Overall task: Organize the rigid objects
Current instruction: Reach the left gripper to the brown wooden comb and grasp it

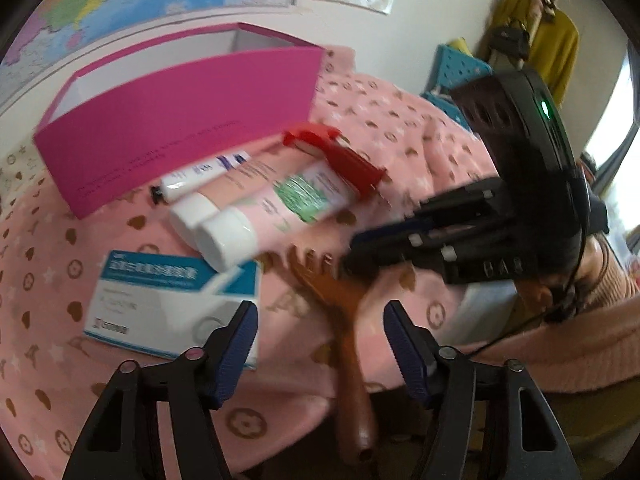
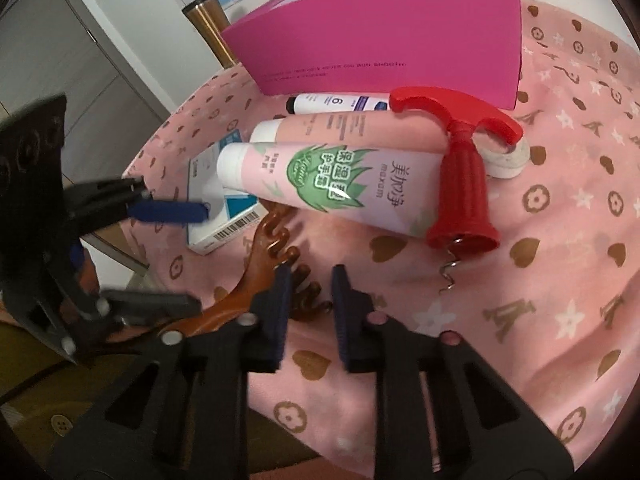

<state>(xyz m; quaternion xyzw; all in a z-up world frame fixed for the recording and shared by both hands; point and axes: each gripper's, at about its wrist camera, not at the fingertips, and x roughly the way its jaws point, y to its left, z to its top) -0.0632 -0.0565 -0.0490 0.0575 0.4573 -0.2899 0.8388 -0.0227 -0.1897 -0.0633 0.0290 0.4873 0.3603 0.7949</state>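
I read "maxam" and Chinese characters "美加净" on the pink aloe tube [image 2: 320,178]. The small white tube [image 2: 336,103] carries a "6". The magenta box [image 2: 380,36] bears a print line too blurred to read.

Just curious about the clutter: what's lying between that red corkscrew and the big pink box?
In the right wrist view, a small white tube lies between the red corkscrew and the pink box, beside a pink tube.
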